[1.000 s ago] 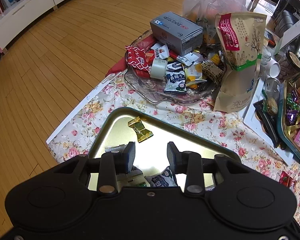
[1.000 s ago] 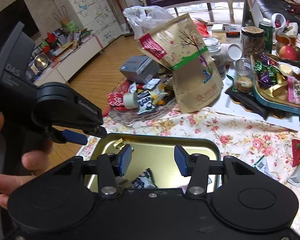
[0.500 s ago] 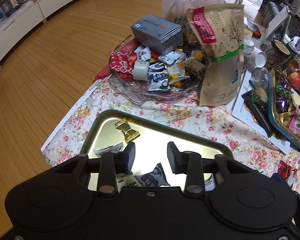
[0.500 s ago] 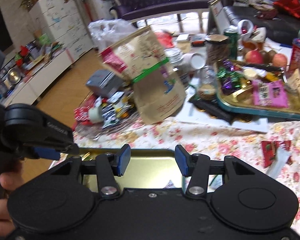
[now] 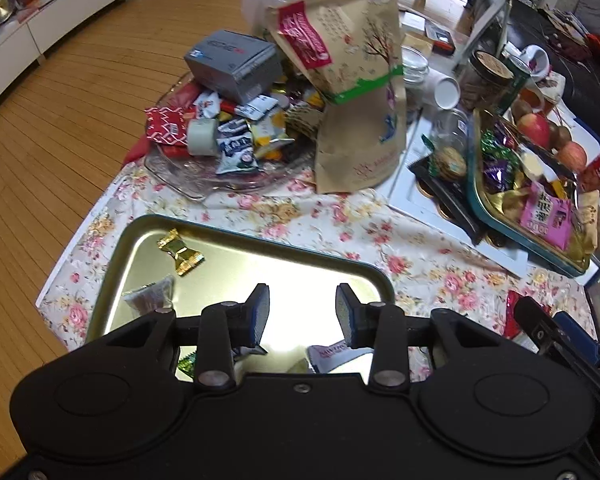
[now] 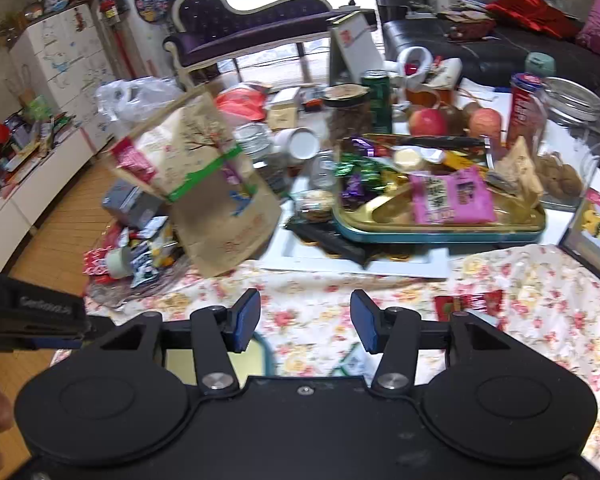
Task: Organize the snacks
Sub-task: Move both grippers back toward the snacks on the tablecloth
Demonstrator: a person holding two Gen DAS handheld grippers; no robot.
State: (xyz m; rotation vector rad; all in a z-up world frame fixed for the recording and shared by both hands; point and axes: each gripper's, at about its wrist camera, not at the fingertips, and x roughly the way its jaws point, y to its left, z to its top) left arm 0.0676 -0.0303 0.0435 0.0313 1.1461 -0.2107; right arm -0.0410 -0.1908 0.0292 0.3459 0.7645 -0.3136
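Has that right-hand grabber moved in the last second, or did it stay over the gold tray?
Yes. The right gripper has swung right, off the gold tray, and now sits over the flowered tablecloth. Its jaws are opening, with nothing between them.

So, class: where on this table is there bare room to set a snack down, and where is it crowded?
Free: the middle of the gold tray, beyond the gold candy, and the floral cloth between that tray and the brown bag. Crowded: the glass dish and the teal-rimmed tray.
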